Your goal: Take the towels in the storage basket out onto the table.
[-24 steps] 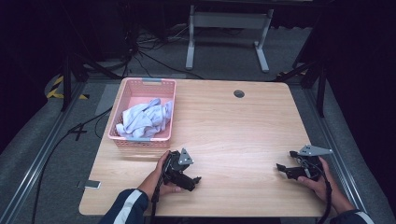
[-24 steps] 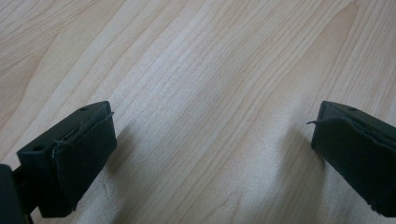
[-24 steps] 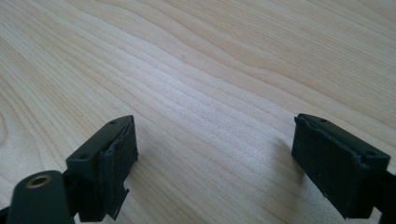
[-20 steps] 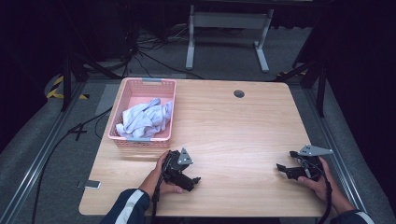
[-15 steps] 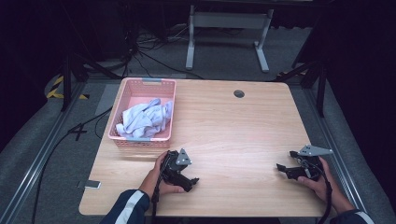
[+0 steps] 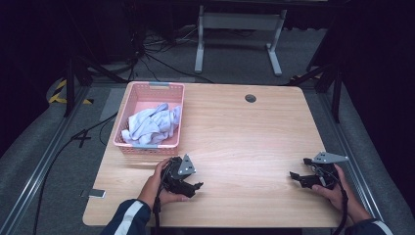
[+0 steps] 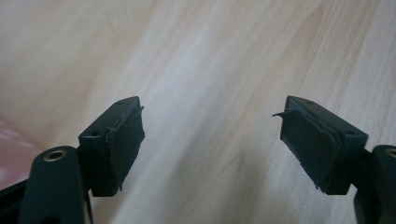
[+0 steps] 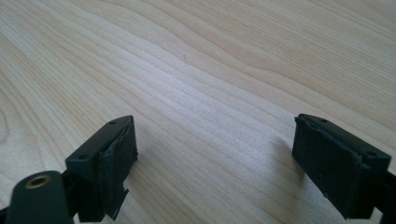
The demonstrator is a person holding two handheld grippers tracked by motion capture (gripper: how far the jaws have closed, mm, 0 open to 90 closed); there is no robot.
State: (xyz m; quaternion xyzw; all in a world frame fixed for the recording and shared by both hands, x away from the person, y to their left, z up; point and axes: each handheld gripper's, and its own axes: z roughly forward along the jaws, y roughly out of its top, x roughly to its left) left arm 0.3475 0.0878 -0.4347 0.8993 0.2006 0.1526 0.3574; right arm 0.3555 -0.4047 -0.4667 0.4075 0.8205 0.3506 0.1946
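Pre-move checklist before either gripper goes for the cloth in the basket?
1. Left gripper open, nothing between the jaws: ok.
2. Right gripper open, nothing between the jaws: ok.
3. Cloth inside the basket, upper part in sight from above: ok.
4. Left gripper aimed at the cloth: not ok; its view looks at the table.
5. Path from left gripper to the basket free of other things: ok.
6. Whether the cloth snags on the basket wall: cannot tell.
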